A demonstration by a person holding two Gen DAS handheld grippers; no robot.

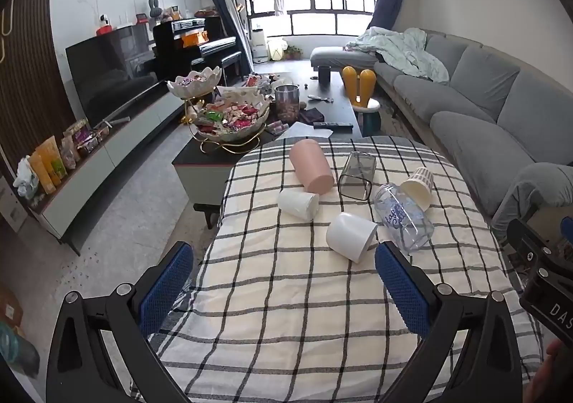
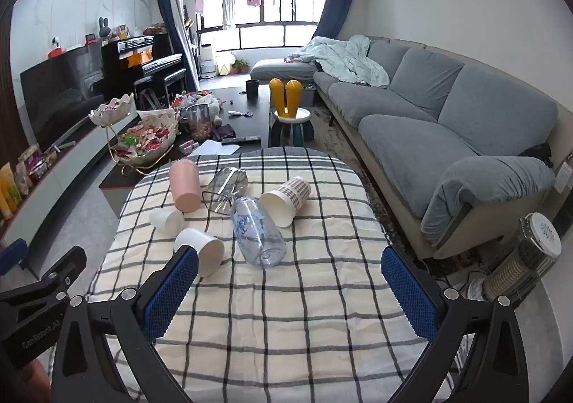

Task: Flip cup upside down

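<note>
Six cups lie toppled on my checked counter, the nearest white cup on its side, long axis level, mouth pointing far-left, just beyond my left tongs and right tongs, both wide and empty.

Six cups lie on their sides on the checked surface: pink cup, smoky clear cup, patterned paper cup, clear lettered cup, two white cups.
</note>
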